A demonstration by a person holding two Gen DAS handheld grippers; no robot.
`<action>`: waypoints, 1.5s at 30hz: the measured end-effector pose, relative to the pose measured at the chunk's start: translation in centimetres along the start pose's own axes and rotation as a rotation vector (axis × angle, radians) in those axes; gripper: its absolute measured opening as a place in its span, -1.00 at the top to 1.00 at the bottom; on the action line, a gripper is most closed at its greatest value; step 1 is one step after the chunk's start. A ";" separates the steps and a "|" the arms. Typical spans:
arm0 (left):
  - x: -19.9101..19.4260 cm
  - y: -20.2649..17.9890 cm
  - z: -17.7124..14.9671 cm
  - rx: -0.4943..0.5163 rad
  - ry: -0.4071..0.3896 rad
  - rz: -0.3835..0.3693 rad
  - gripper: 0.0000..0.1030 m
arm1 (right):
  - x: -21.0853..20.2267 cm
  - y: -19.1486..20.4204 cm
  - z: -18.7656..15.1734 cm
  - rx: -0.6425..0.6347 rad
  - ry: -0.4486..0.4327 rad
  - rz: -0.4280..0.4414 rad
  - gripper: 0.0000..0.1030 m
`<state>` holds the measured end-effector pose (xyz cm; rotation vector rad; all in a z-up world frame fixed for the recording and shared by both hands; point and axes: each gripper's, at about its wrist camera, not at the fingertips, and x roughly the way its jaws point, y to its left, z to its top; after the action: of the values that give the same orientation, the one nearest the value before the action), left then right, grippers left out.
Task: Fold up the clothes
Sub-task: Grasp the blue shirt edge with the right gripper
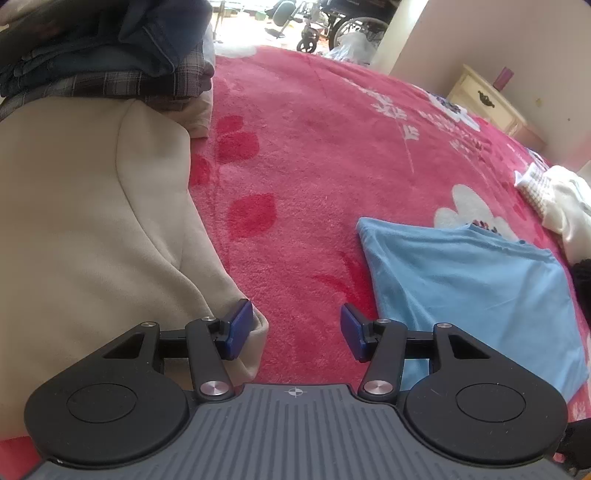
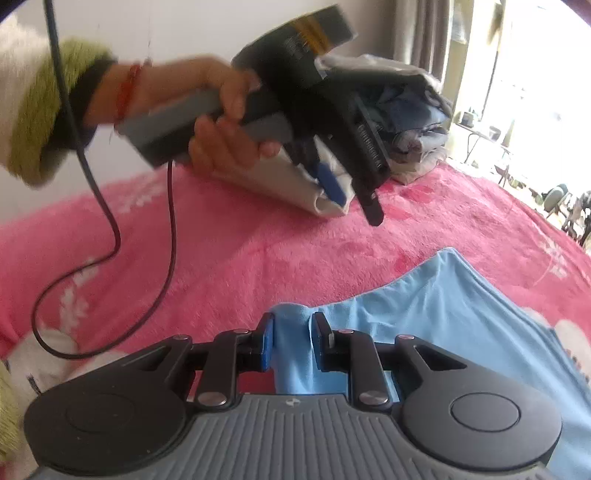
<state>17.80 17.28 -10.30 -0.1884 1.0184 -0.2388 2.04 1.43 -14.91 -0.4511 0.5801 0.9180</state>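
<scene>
No words, brand names or numbers can be read in either view. The left gripper [image 2: 354, 192], seen far off in the right wrist view, carries a strip of raised lettering on its black side, too blurred to make out. Each gripper's grey ribbed body bears only a small crosshair mark [image 1: 294, 392] near its front edge.

I'm working in a home bedroom: a bed under a red floral fleece blanket [image 1: 314, 147] fills my view, a cream nightstand [image 1: 484, 101] stands by its far corner, folded clothes [image 1: 107, 55] pile up (jeans, plaid), and curtains [image 2: 421, 33] hang beside bright doorway light.
</scene>
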 end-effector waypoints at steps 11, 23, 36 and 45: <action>0.1 -0.1 0.0 0.004 -0.001 0.003 -0.03 | 0.1 2.9 -1.3 -0.172 0.041 -0.018 0.01; 0.4 0.2 0.1 -0.043 0.000 -0.080 -0.14 | 3.7 -1.2 0.1 0.068 0.095 -0.041 0.81; 7.1 -1.4 1.8 -0.242 0.173 -0.319 -0.14 | -0.9 -2.5 0.7 0.204 -0.025 -0.117 0.83; 9.4 -1.9 3.2 -0.350 0.163 -0.327 0.22 | -3.0 -2.7 1.7 0.211 -0.101 -0.136 0.83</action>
<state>25.10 12.96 -15.86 -0.6647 1.1850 -0.3765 3.36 -0.83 -11.42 -0.2492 0.5405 0.7369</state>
